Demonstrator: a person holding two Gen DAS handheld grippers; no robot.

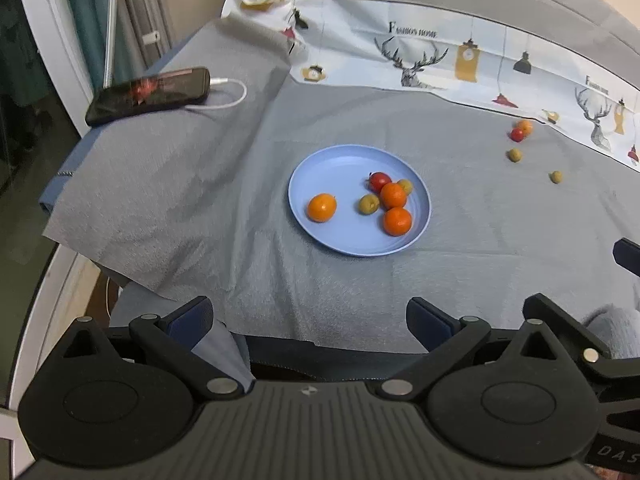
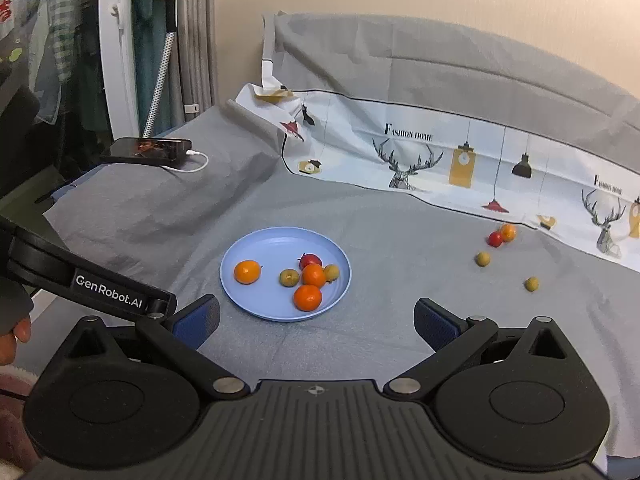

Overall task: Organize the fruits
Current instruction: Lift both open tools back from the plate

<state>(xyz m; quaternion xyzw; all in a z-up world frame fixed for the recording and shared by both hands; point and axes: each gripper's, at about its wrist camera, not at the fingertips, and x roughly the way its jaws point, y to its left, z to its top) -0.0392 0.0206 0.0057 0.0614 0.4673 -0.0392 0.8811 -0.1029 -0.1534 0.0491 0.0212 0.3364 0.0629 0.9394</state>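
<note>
A light blue plate [image 1: 320, 236] [image 2: 240, 292] lies on the grey cloth. It holds several small fruits: orange ones [image 1: 321, 207] [image 2: 247, 271], green ones [image 1: 368, 204] [image 2: 289, 277] and a red one [image 1: 379, 181] [image 2: 310, 259]. Loose fruits lie on the cloth to the right: a red [image 1: 517, 134] [image 2: 495, 239] touching an orange [image 1: 525, 126] [image 2: 508, 232], and two green [image 1: 515, 155] [image 2: 483, 259]. My left gripper [image 1: 310, 320] and right gripper [image 2: 316, 320] both stand open and empty, well short of the plate.
A black phone [image 1: 150, 94] [image 2: 146, 150] with a white cable lies on a raised fold at the back left. A printed deer-pattern cloth [image 1: 420, 56] [image 2: 440, 156] runs along the back. The left gripper's arm [image 2: 104, 292] and a hand [image 2: 16, 336] show at the right view's left edge.
</note>
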